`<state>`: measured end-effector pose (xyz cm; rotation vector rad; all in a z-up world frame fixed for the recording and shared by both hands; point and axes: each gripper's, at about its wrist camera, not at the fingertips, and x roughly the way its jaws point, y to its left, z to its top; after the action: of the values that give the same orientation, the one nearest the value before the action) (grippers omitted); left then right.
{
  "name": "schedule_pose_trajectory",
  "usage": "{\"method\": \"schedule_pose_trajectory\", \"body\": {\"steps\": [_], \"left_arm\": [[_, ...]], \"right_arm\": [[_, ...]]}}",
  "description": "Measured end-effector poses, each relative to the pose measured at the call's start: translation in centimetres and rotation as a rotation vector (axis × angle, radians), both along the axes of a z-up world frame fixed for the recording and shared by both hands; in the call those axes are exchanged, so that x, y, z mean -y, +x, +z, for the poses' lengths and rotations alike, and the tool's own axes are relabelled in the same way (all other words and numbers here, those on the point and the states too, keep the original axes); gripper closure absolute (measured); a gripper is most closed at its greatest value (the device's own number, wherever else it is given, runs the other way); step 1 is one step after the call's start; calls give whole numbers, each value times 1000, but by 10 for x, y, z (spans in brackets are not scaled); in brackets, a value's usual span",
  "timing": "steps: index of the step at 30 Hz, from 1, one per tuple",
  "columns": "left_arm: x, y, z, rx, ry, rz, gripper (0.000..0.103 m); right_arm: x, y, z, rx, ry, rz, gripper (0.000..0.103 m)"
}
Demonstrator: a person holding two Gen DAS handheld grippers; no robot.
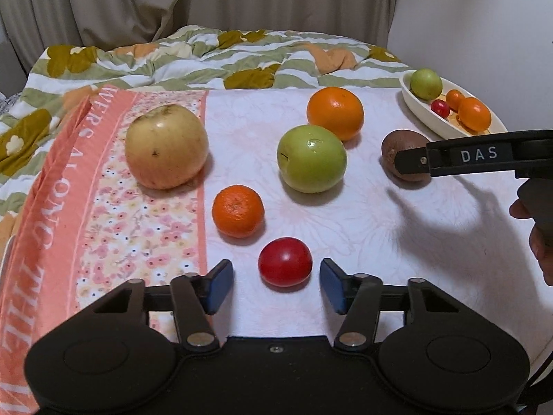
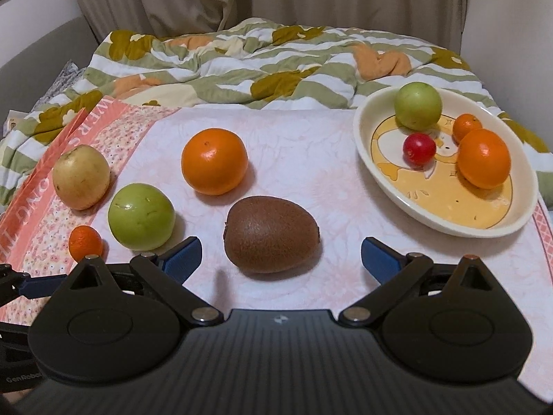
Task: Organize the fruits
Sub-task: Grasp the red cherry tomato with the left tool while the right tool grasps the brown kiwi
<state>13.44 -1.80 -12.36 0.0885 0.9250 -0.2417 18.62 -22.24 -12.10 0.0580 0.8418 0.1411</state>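
Note:
My left gripper point(image 1: 276, 285) is open, with a small red fruit point(image 1: 285, 261) on the cloth between its blue fingertips, untouched. My right gripper point(image 2: 280, 259) is open, with a brown kiwi point(image 2: 271, 235) just ahead between its fingertips; the kiwi point(image 1: 402, 157) and the right gripper's finger show in the left wrist view. Loose on the cloth are a yellow apple point(image 1: 166, 147), a green apple point(image 1: 311, 159), a large orange point(image 1: 335, 112) and a small mandarin point(image 1: 237, 211). A cream oval dish point(image 2: 380, 180) holds a green apple point(image 2: 418, 105), a red fruit point(image 2: 419, 149) and two oranges point(image 2: 484, 158).
A pink floral cloth point(image 1: 345, 228) with an orange lettered border point(image 1: 52, 207) covers the table. A rumpled green and white quilt point(image 2: 259, 65) lies behind it, with curtains beyond. The person's hand point(image 1: 539, 242) is at the right edge.

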Motion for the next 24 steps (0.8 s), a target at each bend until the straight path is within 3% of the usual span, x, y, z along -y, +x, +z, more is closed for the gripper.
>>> {"method": "schedule_pose_trajectory", "body": {"steps": [2,5,14,19,21,24], "left_arm": [[1,1,-1,4,5,1,51],[3,4,0,8,3,1,67],[1,2,1,8,7,19,67],[-4,-1,1,8,5,35,67],[-5,-3,2,9,3,41,67],[-8,-6,5,16,0,47,67]], "right_arm": [[0,3,-2,-5,1,4,0],[-1,6,-4,-8,1,12,0],[-5,14,-9,-24,1,31,1],[-9,18,-11,-28,-5,32,10],[-10,18,-12,-29,-11,34,22],[-11,17,-11,-25,-24,32,23]]}}
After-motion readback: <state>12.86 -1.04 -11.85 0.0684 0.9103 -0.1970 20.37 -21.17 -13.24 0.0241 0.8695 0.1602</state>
